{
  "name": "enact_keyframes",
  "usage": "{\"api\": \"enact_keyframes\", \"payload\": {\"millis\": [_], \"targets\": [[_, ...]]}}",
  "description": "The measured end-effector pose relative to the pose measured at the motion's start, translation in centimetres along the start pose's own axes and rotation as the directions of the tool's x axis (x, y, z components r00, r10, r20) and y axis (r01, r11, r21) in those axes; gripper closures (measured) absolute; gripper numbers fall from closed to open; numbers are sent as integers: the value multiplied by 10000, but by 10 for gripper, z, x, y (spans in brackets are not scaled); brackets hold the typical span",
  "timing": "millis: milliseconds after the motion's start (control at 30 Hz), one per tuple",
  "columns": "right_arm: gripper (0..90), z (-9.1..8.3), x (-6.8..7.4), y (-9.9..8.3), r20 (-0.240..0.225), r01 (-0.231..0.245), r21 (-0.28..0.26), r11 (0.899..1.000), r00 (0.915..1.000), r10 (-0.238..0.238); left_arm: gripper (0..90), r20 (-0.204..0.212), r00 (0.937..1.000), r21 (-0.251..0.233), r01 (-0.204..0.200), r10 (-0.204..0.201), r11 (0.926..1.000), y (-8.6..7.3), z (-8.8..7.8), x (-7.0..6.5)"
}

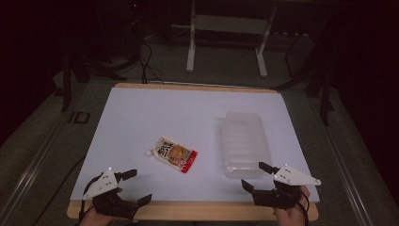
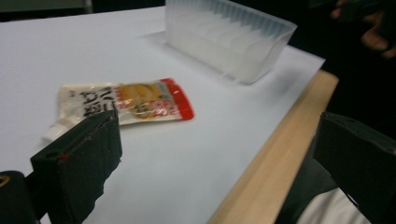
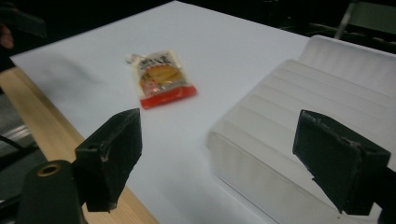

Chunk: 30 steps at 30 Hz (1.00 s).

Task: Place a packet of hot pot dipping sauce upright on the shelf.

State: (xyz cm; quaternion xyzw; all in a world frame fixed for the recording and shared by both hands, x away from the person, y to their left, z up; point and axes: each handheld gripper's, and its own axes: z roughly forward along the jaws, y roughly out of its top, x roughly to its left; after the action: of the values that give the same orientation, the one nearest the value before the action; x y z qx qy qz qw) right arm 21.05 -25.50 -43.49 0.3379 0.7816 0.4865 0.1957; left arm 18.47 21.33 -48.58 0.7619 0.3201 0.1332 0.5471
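The left hand-held gripper (image 1: 135, 185) hovers at the near-left corner of the tabletop (image 1: 141, 113), jaws spread wide with nothing between them. The right hand-held gripper (image 1: 256, 175) sits at the near-right corner, jaws likewise wide apart and empty, its far jaw just beside the near end of the bin (image 1: 243, 143).

From the left hand-held gripper, the pouch (image 1: 171, 154) lies at about one o'clock, flat on the white sheet near the tabletop's middle and well apart from both grippers. From the right one it is at about ten o'clock. The bin stands at three o'clock of the pouch, with a clear gap between them.

The pouch looks light, soft and limp, its glossy film probably slippery; it will likely sag if lifted by one end. Lying so flat, it offers little to bite on, so the red sealed edge (image 2: 180, 99) or the white spout end (image 2: 60, 128) seems the best hold, pinched from the side. The translucent ribbed bin looks light but fairly stiff; its rim wall would take a jaw.
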Motion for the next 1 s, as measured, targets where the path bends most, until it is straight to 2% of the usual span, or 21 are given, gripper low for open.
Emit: {"api": "enact_keyframes", "payload": {"millis": [67, 100, 133, 200, 233, 300, 333, 367, 400, 433, 467, 500, 533, 567, 600, 633, 700, 733, 867, 900, 1000], "targets": [[152, -1, -1, 0, 44, 54, 36, 10000, 10000, -54, 17, -77, 9999, 94, -111, 111, 9999, -1, 1, 0], [150, -1, -2, -1, 45, 50, 142, 9999, 10000, -51, 17, -140, 9996, 103, -264, 265, 9996, -2, 1, 0], [150, -3, -4, -2, -151, -139, 171, 9998, 9998, 141, 17, -255, 9978, 270, -606, 613, 9978, -3, 3, -1], [150, -3, -5, -2, -249, -190, 183, 9997, 9995, 195, 17, -254, 9973, 275, -681, 688, 9973, -3, 4, -2], [139, -3, -5, -2, -309, -203, 214, 9996, 9993, 210, 17, 13, 9977, 439, -675, 675, 9968, -4, 6, -3], [116, -2, -4, -3, -469, -182, 322, 9993, 9987, 197, 17, 74, 9974, 437, -719, 717, 9965, -3, 7, -5], [109, 1, 0, -4, -572, -9, 624, 9981, 9984, 45, 16, 197, 9974, 536, -698, 688, 9961, -3, 7, -6], [109, 1, 0, -4, -572, -9, 624, 9981, 9984, 45, 16, 262, 9978, 663, -628, 612, 9958, -2, 8, -7], [107, 5, 3, -4, -719, 66, 715, 9974, 9974, -15, 20, 440, 9975, 693, -575, 545, 9959, -1, 8, -8], [107, 5, 3, -4, -719, 66, 715, 9974, 9974, -15, 20, 738, 9962, 664, -515, 465, 9965, 0, 7, -8], [107, 7, 4, -4, -719, 47, 771, 9970, 9974, 9, 20, 847, 9955, 632, -473, 419, 9969, 1, 8, -9], [107, 8, 6, -3, -685, 0, 723, 9974, 9976, 50, 21, 985, 9942, 710, -512, 441, 9962, 3, 9, -9], [107, 8, 7, -3, -936, -21, 618, 9981, 9956, 79, 21, 1070, 9930, 798, -595, 508, 9950, 4, 10, -10], [107, 8, 10, -3, -1026, 167, 558, 9983, 9947, -109, 21, 1223, 9905, 1013, -756, 630, 9920, 6, 15, -11], [107, 8, 10, -3, -1026, 167, 558, 9983, 9947, -109, 21, 1223, 9905, 1013, -756, 630, 9920, 6, 15, -11], [107, 8, 11, -2, -1376, 109, 450, 9989, 9905, -46, 21, 1336, 9881, 1194, -929, 767, 9885, 9, 19, -12], [107, 8, 12, -1, -1417, 108, 345, 9993, 9899, -58, 21, 1419, 9865, 1221, -995, 819, 9875, 11, 21, -12], [107, 5, 14, 0, -1534, 184, 123, 9998, 9880, -163, 21, 1411, 9857, 1286, -1109, 925, 9855, 15, 24, -13], [107, 3, 16, 2, -1612, 321, -93, 9994, 9864, -331, 22, 1376, 9858, 1329, -1150, 966, 9844, 20, 28, -10], [107, 2, 17, 2, -1671, 344, -152, 9993, 9853, -364, 22, 1301, 9877, 1260, -1034, 869, 9866, 24, 30, -8], [107, 1, 18, 3, -1705, 495, -309, 9983, 9839, -541, 22, 1166, 9891, 1224, -1039, 896, 9870, 29, 34, -3]]}}
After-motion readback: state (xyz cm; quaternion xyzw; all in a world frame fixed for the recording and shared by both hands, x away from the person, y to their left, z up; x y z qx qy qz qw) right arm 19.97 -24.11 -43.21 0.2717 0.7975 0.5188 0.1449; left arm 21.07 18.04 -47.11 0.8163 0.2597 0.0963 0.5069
